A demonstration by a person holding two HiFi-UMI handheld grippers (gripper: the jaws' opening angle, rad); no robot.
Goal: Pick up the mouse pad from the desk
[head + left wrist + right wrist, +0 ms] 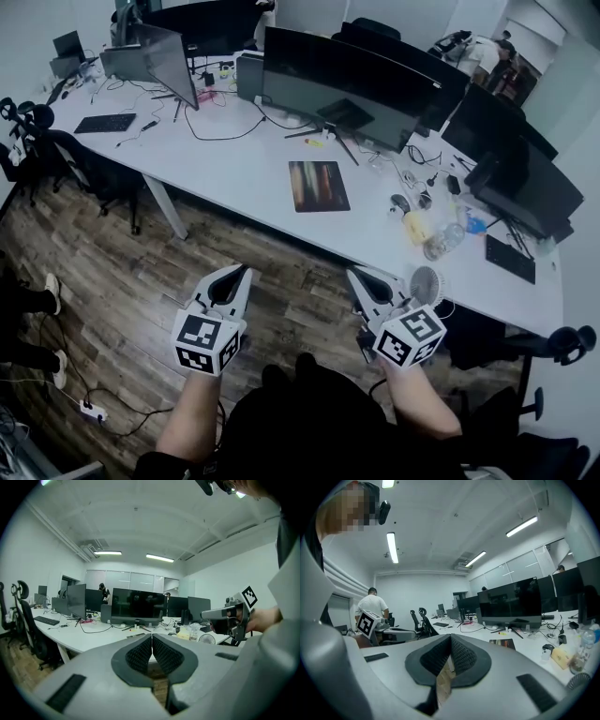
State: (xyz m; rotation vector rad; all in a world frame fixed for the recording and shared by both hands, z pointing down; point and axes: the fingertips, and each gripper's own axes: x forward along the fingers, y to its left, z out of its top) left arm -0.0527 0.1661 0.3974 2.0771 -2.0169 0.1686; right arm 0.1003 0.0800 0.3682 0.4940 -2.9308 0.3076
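Note:
The mouse pad (319,186), a dark rectangle with colourful streaks, lies flat on the white desk (234,159) in front of a large monitor. It shows again as a thin dark slab (502,643) in the right gripper view. Both grippers hang over the wooden floor, short of the desk's near edge and pointing toward it. My left gripper (246,271) (152,635) is shut with nothing between its pads. My right gripper (353,273) (450,637) is also shut and empty. Neither touches the pad.
Several black monitors (347,89) line the desk's far side. A keyboard (105,123) lies at the left. A small fan (427,284), a bottle (442,240) and cables clutter the right end. Office chairs (28,141) stand at the left, and a power strip (89,410) lies on the floor.

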